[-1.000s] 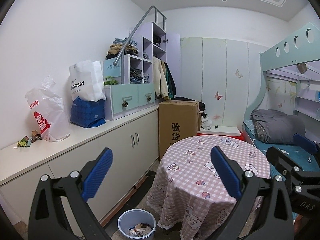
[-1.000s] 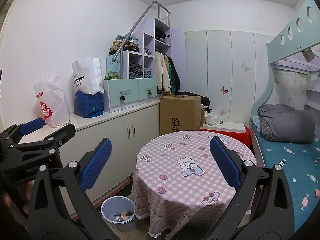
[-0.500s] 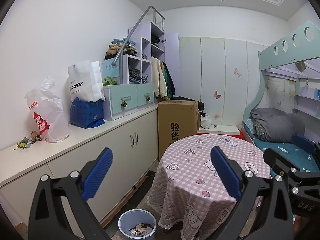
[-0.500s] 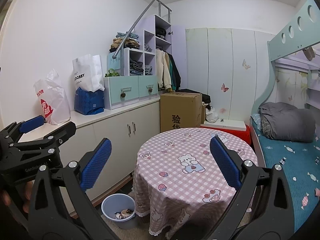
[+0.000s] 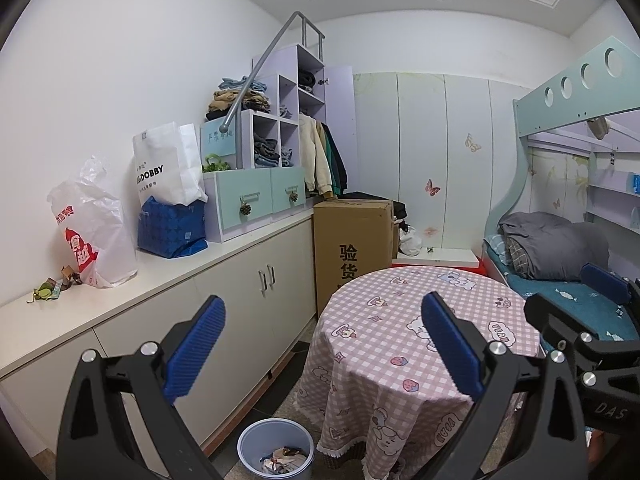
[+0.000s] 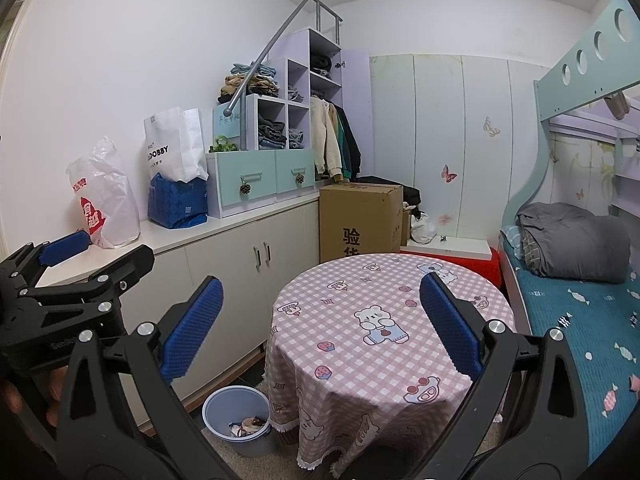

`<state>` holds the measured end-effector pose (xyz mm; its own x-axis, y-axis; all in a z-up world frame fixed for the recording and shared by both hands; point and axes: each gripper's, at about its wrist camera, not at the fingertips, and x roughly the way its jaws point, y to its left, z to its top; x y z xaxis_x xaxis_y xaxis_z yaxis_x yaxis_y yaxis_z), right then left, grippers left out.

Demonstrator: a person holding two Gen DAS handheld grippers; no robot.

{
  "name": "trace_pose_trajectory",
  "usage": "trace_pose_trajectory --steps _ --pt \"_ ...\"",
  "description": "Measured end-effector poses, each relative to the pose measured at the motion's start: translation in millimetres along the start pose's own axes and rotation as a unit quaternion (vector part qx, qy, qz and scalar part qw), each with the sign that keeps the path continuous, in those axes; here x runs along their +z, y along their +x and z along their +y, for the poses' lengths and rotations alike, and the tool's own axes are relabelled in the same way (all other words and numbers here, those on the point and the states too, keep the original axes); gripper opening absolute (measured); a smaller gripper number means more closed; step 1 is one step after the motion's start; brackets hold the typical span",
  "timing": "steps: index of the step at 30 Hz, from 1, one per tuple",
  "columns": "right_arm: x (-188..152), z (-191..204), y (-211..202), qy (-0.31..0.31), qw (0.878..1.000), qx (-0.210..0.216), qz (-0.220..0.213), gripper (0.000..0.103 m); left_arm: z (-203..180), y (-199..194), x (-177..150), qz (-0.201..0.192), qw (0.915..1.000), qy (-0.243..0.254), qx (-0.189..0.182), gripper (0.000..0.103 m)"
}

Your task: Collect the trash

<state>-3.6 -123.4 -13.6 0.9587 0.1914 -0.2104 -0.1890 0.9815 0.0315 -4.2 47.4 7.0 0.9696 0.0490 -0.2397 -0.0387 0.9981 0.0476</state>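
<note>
A light blue trash bin [image 5: 276, 451] with scraps inside stands on the floor by the round table; it also shows in the right wrist view [image 6: 236, 419]. Small crumpled wrappers [image 5: 52, 286] lie on the white counter [image 5: 168, 276] left of a white plastic bag with red print [image 5: 90, 232]. My left gripper [image 5: 324, 342] is open and empty, held above the floor. My right gripper [image 6: 322, 328] is open and empty, over the table's near side. Each gripper shows in the other's view, the right one [image 5: 580, 308] and the left one [image 6: 80, 260].
A round table with a pink checked cloth [image 6: 384, 320] stands ahead. A cardboard box [image 5: 352, 236] stands behind it. On the counter are a white paper bag [image 5: 168, 168], a blue bag [image 5: 172, 228] and teal drawers [image 5: 256, 204]. A bunk bed with a grey blanket [image 6: 572, 244] is at right.
Both grippers have drifted slightly back and up, so the table and bin sit a little lower in view. Jaws stay open.
</note>
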Motion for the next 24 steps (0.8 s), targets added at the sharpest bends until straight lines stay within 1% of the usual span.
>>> trace_pose_trajectory --steps 24 --pt "0.0 1.6 1.2 -0.002 1.0 -0.002 0.001 0.097 -1.3 0.0 -0.4 0.0 1.0 0.0 0.0 0.096"
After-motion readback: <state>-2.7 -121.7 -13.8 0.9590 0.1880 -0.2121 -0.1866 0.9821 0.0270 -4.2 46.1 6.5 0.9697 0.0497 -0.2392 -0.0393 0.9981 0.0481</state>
